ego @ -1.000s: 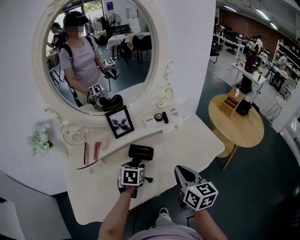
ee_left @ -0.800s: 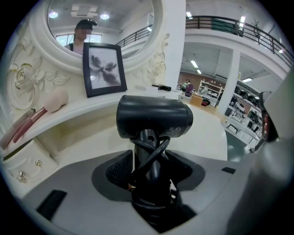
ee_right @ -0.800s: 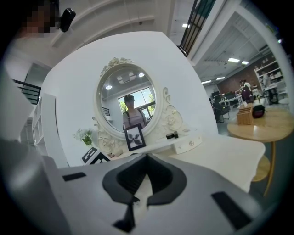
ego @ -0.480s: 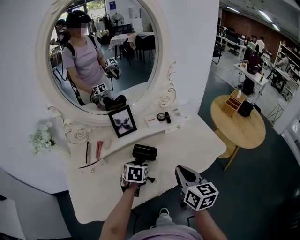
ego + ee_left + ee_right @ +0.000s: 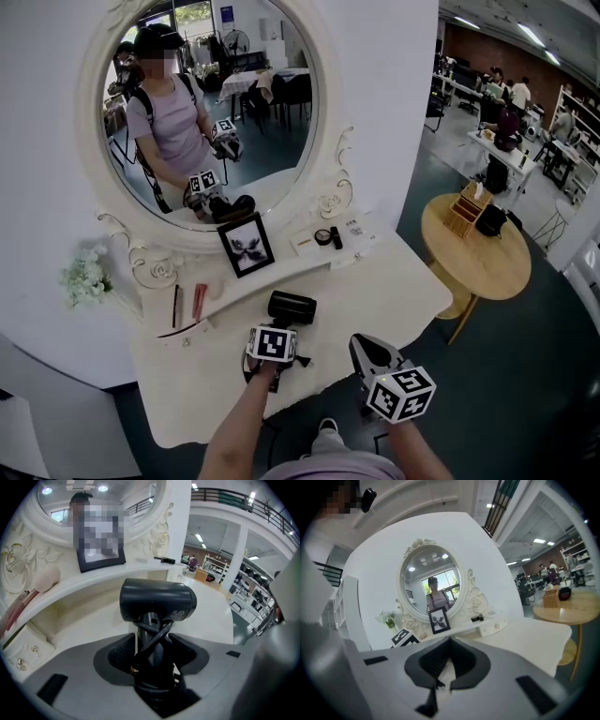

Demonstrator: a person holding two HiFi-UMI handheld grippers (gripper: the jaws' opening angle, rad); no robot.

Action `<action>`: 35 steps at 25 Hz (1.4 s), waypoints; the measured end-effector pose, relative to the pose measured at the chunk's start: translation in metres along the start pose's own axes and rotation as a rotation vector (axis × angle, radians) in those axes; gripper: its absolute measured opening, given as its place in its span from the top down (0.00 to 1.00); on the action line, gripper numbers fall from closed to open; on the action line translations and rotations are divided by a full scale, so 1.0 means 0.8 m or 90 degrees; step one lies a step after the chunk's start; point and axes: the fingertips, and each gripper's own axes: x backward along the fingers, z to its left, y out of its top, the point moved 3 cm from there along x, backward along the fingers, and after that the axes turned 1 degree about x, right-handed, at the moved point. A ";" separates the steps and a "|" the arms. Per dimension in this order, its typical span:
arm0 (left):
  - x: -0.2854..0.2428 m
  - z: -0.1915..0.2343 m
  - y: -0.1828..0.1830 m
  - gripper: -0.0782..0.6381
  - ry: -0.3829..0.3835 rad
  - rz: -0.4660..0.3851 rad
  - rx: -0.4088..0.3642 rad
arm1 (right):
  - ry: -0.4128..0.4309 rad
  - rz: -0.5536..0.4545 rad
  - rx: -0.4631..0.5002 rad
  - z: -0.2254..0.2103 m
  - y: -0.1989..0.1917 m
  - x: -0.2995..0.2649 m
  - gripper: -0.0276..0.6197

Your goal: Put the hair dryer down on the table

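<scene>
A black hair dryer [image 5: 292, 307] stands head-up over the white dressing table [image 5: 394, 291], its cord wound round the handle. My left gripper [image 5: 281, 330] is shut on that handle; in the left gripper view the hair dryer [image 5: 157, 601] rises from between the left gripper's [image 5: 153, 653] jaws, barrel pointing right. Whether the dryer touches the tabletop I cannot tell. My right gripper [image 5: 361, 345] hangs by the table's front edge, to the right of the dryer. In the right gripper view the right gripper [image 5: 450, 641] has its jaws together with nothing between them.
An oval mirror [image 5: 211, 112] stands behind the table. Its raised shelf carries a framed picture [image 5: 246, 244], a round compact [image 5: 320, 235] and brushes [image 5: 197, 300]. White flowers [image 5: 82, 278] sit at the left. A round wooden table [image 5: 478, 258] stands to the right.
The left gripper with the hair dryer has drifted slightly to the right. The right gripper has stayed where it was.
</scene>
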 end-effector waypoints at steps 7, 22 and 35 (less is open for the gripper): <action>-0.005 -0.003 -0.002 0.58 -0.002 0.023 -0.014 | 0.001 -0.001 0.001 0.001 0.000 0.000 0.95; -0.017 -0.004 -0.007 0.58 -0.022 0.067 -0.011 | 0.007 -0.001 -0.004 0.001 -0.001 -0.001 0.95; -0.006 -0.002 -0.001 0.54 -0.020 0.024 0.018 | 0.013 -0.002 -0.008 0.002 0.001 0.005 0.95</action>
